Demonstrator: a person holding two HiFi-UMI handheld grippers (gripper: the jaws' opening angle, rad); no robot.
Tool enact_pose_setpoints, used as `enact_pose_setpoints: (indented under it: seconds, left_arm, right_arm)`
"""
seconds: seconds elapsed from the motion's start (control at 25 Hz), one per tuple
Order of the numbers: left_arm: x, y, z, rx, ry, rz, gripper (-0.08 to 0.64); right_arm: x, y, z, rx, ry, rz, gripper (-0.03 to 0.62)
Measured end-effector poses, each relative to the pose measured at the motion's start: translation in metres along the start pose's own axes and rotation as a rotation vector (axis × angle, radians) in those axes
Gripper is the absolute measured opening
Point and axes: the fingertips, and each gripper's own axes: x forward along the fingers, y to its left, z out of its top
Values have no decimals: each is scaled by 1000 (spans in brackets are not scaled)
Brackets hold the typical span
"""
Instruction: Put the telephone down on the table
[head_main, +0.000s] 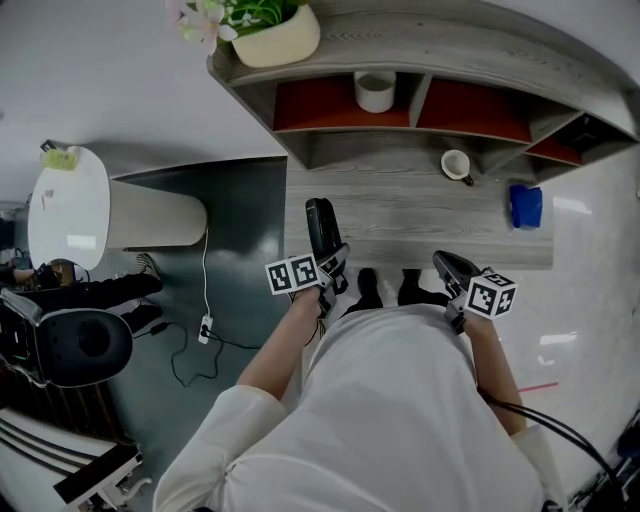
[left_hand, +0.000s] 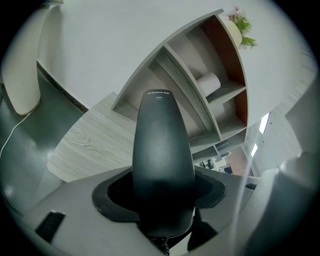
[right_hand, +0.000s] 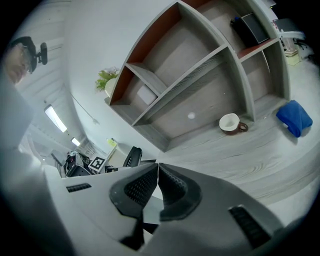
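Note:
A black telephone handset (head_main: 319, 229) stands upright in my left gripper (head_main: 330, 262), over the left end of the grey wooden table (head_main: 400, 215). In the left gripper view the handset (left_hand: 162, 150) fills the gap, and both dark pads (left_hand: 107, 192) press on its lower part, so my left gripper (left_hand: 161, 192) is shut on it. My right gripper (head_main: 446, 266) hangs near the table's front edge, further right. Its jaws (right_hand: 157, 182) meet with nothing between them. From the right gripper view the handset (right_hand: 131, 156) shows off to the left.
A white cup (head_main: 457, 165) and a blue cloth (head_main: 525, 206) lie on the table's right half. Behind it stands a shelf unit with a white roll (head_main: 375, 91) and a potted plant (head_main: 275, 35) on top. A round white stand (head_main: 68, 205) and cables are at left.

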Motion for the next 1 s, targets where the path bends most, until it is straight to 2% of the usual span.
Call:
enact_pose_setpoints:
  seconds: [0.28,0.52,0.68,1.0]
  left_arm:
    - [34,20,27,-3,-12,83,298]
    - [61,46,55,16,-17,171,298]
    - [80,68,71,46,2,245,298]
    - [108,112,90,40,51,357,298]
  right_arm:
    - [-2,-15,31,-26,14,10,17]
    - [-3,-30,39,-31,41,-1,17]
    - [-3,-37,44,-17,39,-14,17]
    - [-7,-47,43,18,42,-45,17]
